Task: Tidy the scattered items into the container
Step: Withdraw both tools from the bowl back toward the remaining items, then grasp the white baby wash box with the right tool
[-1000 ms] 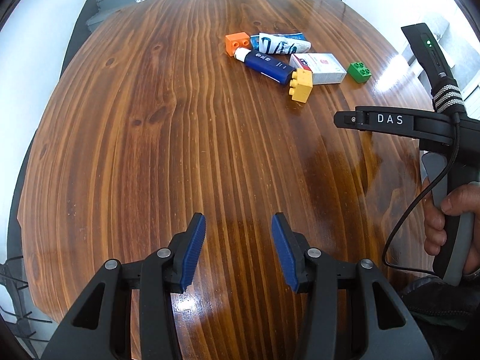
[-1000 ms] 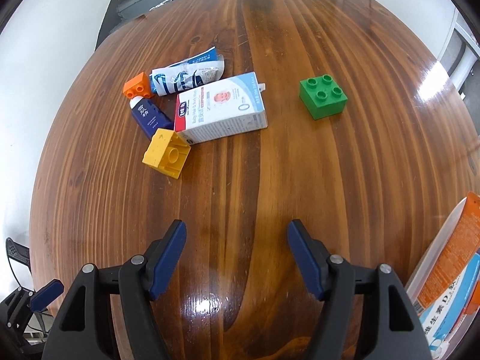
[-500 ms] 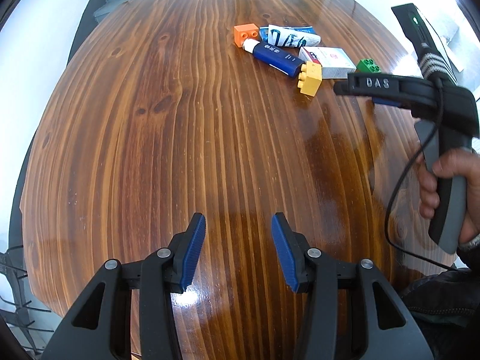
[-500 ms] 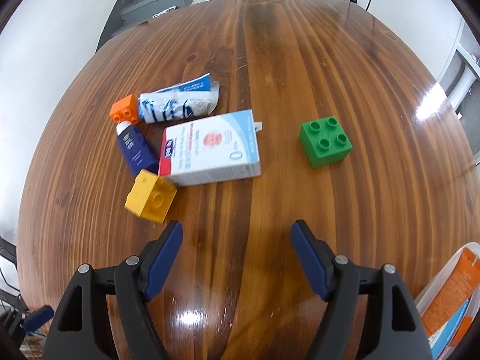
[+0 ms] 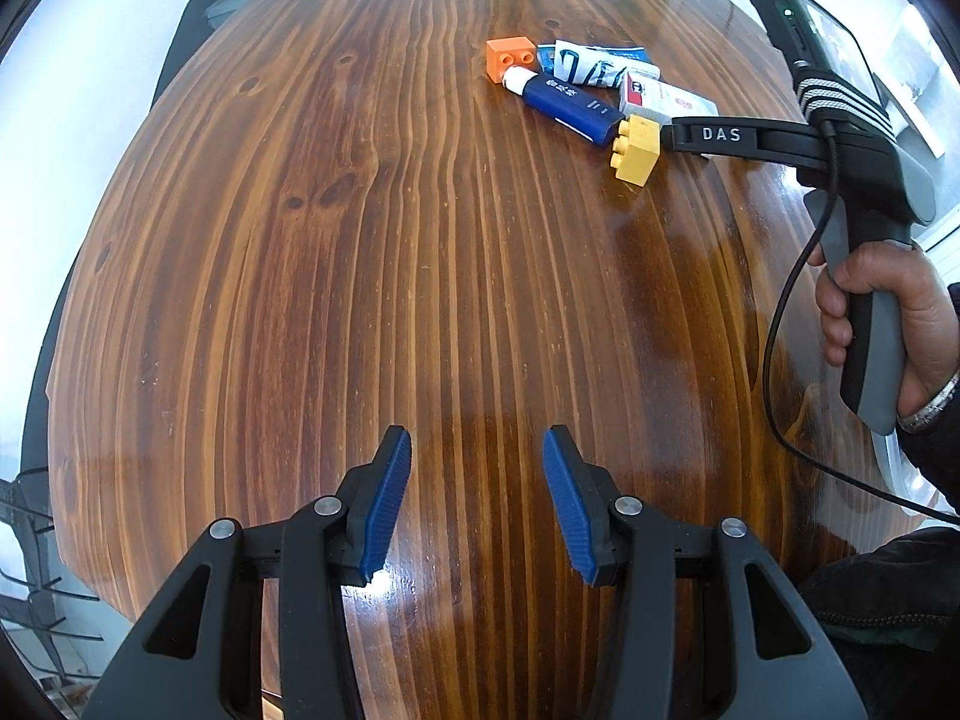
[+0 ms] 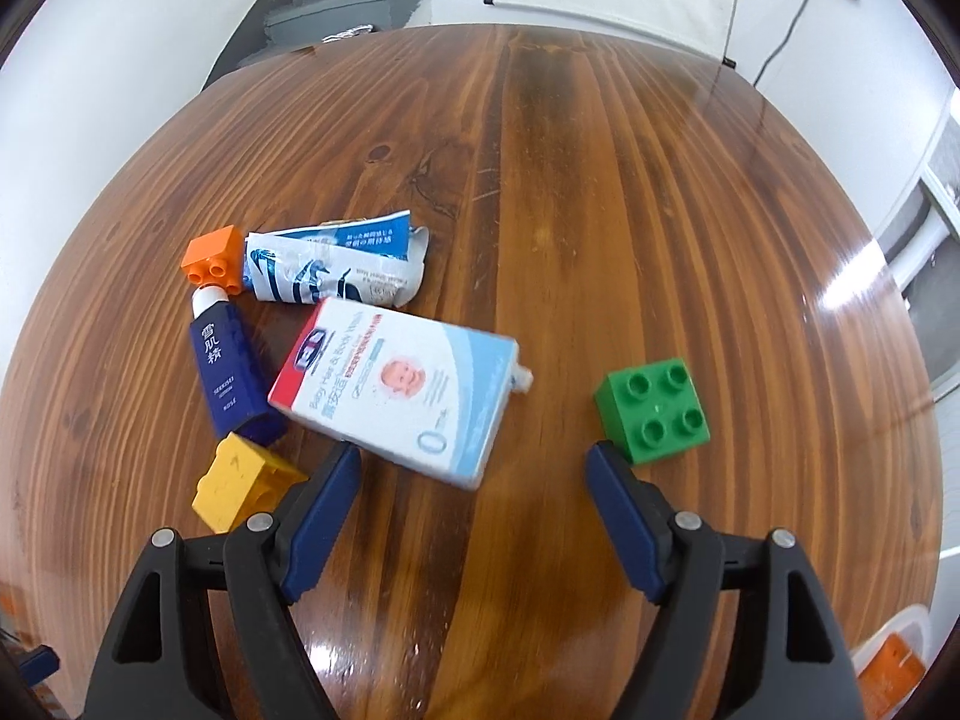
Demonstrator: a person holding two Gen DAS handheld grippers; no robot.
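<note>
table [image 6: 600, 192], wooden, glossy; items listed left to right in the right wrist view.
orange block [image 6: 213, 264]: towards the far left edge, touching a crumpled white tube [image 6: 336, 267].
blue tube [image 6: 228, 372]: white cap against the orange block.
yellow block [image 6: 240, 480]: just beside the left finger.
white box [image 6: 402, 390]: middle of the cluster, lying flat.
green block [image 6: 654, 411]: apart, to the right, near the right finger.
container [image 6: 888, 660]: near right corner, partly seen, already holding cartons.
left gripper [image 5: 477, 504]: half open, empty, over bare table.
right gripper [image 6: 471, 516]: jaws have just been opening wider, nothing between them. since a second ago it has closed in on the cluster; the box looks like the next pick.
</note>
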